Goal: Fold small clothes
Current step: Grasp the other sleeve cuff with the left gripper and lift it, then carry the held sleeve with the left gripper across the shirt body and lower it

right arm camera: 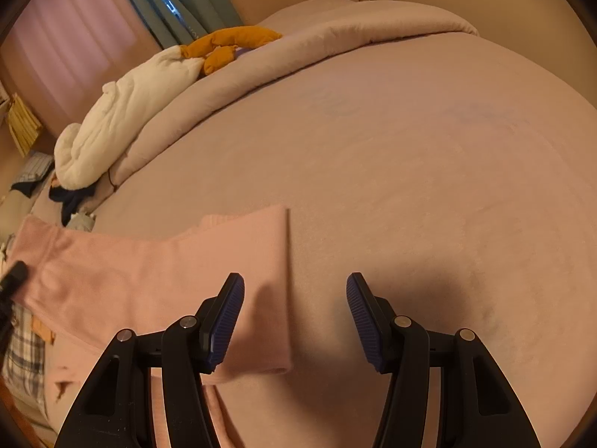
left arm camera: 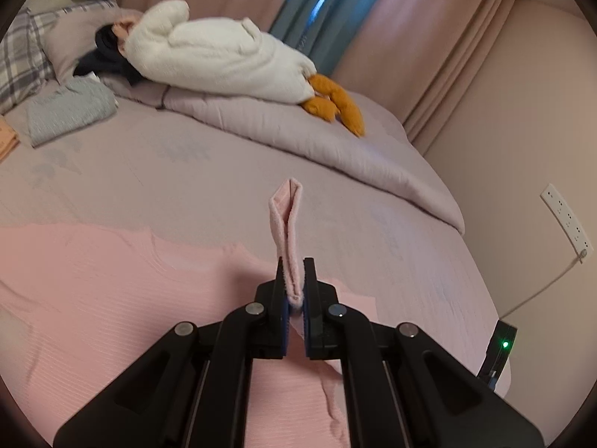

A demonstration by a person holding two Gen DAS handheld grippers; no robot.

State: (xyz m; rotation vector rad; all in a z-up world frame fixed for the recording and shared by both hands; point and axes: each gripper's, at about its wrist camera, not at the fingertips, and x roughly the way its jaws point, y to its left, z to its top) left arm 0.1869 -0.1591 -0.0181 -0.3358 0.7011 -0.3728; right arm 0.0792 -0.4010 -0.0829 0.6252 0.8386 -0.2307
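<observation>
A pink garment (left arm camera: 93,283) lies spread on the bed. My left gripper (left arm camera: 294,280) is shut on a doubled edge of it (left arm camera: 285,220), which sticks up between the jaws. In the right wrist view the same pink garment (right arm camera: 168,268) lies flat, with a folded part ending in a straight edge at the middle. My right gripper (right arm camera: 294,298) is open and empty, just above the bed; its left finger (right arm camera: 227,321) hangs over the garment's edge and its right finger (right arm camera: 363,321) over bare sheet. The left gripper shows as a dark shape at the far left (right arm camera: 13,280).
The mauve bed sheet (left arm camera: 186,171) has a rolled duvet (left arm camera: 298,130) at the back with a white plush goose (left arm camera: 220,59) on it. A folded grey cloth (left arm camera: 71,112) and plaid pillow (left arm camera: 18,59) lie at left. A wall with a power strip (left arm camera: 567,220) is right.
</observation>
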